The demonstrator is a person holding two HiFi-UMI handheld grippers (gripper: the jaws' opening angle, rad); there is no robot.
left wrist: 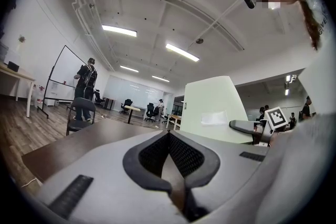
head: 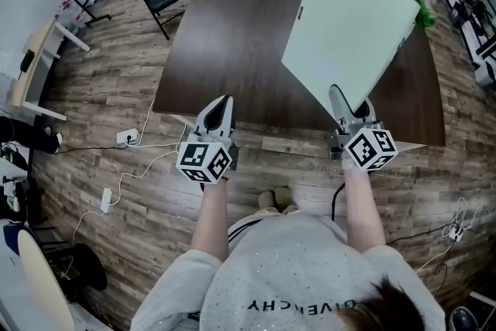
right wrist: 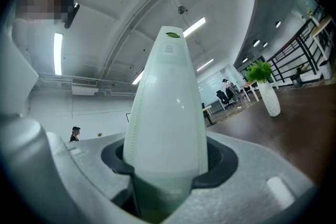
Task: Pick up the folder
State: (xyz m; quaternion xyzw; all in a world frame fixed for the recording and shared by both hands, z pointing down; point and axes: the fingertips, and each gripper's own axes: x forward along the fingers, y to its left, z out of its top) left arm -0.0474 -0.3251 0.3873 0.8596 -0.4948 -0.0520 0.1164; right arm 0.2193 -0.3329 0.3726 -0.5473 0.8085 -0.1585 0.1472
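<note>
Operator: Right gripper [head: 345,108] jaws clamped on near corner of folder [head: 349,19] — held tilted up over table [head: 232,35]. Left gripper [head: 219,112] closed, empty.
Checker: Folder judged light, stiff, slick — a deeper hold is advised.

1. The left claw [head: 225,101] points forward and level. Its jaws meet at the tips, and the dark pads [left wrist: 149,157] have nothing between them.
2. The right claw [head: 346,101] also points forward and level, shut on the near corner of the folder [head: 349,27]. Its pads [right wrist: 223,162] press both faces, and the folder rises ahead of this claw.
3. Behind each claw sits its marker cube, left [head: 205,160] and right [head: 370,149].
4. The left forearm [head: 211,217] and right forearm [head: 363,209] run back from the cubes, bare to the sleeves.
5. The claws are side by side, well apart.
</note>
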